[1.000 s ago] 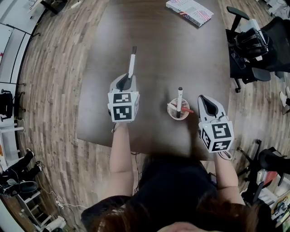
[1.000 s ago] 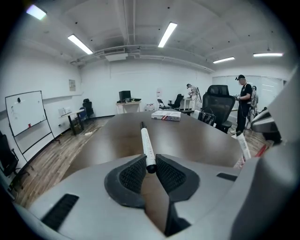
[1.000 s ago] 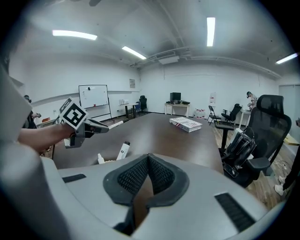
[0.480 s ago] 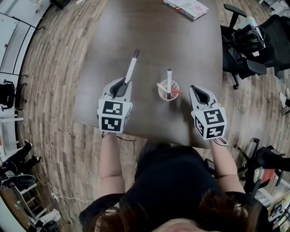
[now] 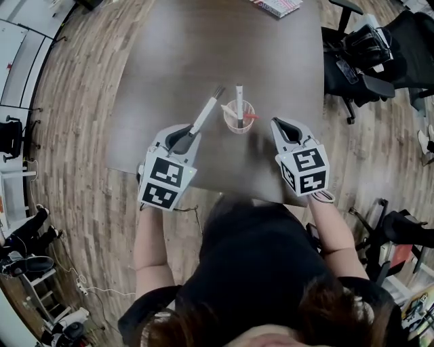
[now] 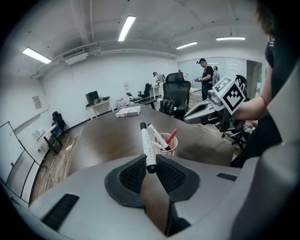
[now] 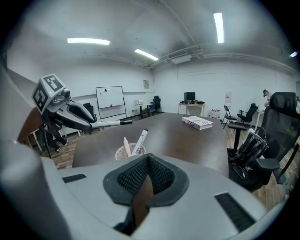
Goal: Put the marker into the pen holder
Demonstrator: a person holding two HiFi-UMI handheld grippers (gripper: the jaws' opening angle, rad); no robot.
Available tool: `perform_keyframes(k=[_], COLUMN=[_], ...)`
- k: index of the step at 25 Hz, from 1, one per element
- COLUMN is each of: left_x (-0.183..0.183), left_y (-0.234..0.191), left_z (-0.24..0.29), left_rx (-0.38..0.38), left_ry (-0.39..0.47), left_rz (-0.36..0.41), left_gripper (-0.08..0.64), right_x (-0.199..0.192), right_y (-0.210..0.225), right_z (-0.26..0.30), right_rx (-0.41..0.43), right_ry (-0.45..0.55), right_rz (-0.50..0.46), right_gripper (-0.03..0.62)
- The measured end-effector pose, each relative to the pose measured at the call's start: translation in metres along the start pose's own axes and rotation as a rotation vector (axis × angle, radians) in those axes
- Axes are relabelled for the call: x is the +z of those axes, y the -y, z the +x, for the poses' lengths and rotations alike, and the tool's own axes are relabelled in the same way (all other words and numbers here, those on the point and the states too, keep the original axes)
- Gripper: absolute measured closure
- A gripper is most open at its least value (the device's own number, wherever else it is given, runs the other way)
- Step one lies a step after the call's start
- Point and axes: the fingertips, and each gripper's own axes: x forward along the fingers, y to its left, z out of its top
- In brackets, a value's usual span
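Note:
My left gripper (image 5: 191,133) is shut on a white marker (image 5: 207,111) with a black cap. The marker points up and right, and its tip is level with the left side of the pen holder (image 5: 239,126). In the left gripper view the marker (image 6: 146,144) sits clamped between the pads; the jaws have just been opening slightly with it still between them. The holder (image 6: 171,149) is a pale mesh cup with a white marker, a red pen and a pale pen in it. My right gripper (image 5: 276,124) hangs shut and empty just right of the holder (image 7: 121,152).
The holder stands on a dark wooden table (image 5: 169,61) near its front edge. A book (image 5: 277,6) lies at the far end. Black office chairs (image 5: 359,47) stand to the right. People (image 6: 205,77) stand in the background of the left gripper view.
My left gripper has carried the marker rightward and tilted it, from well left of the holder to right beside it. The right gripper has drifted slightly and stays close to the holder.

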Motion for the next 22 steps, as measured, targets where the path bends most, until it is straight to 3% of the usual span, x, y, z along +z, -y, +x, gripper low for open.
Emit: perform_keyframes(k=[10,22], left_x=[-0.008,-0.008], left_y=[0.04,0.039], left_z=[-0.003,0.004], left_rx=[-0.083,-0.2], left_ry=[-0.171,-0.418], left_rz=[0.158,0.417], left_gripper=[0.476,0.476], right_x=[-0.019,-0.024], right_y=[-0.01,-0.014], right_z=[-0.004,0.0], right_rx=[0.072,0.099], right_ry=[-0.018,-0.033], right_rz=[-0.002,0.001], right_gripper=[0.575,0.575])
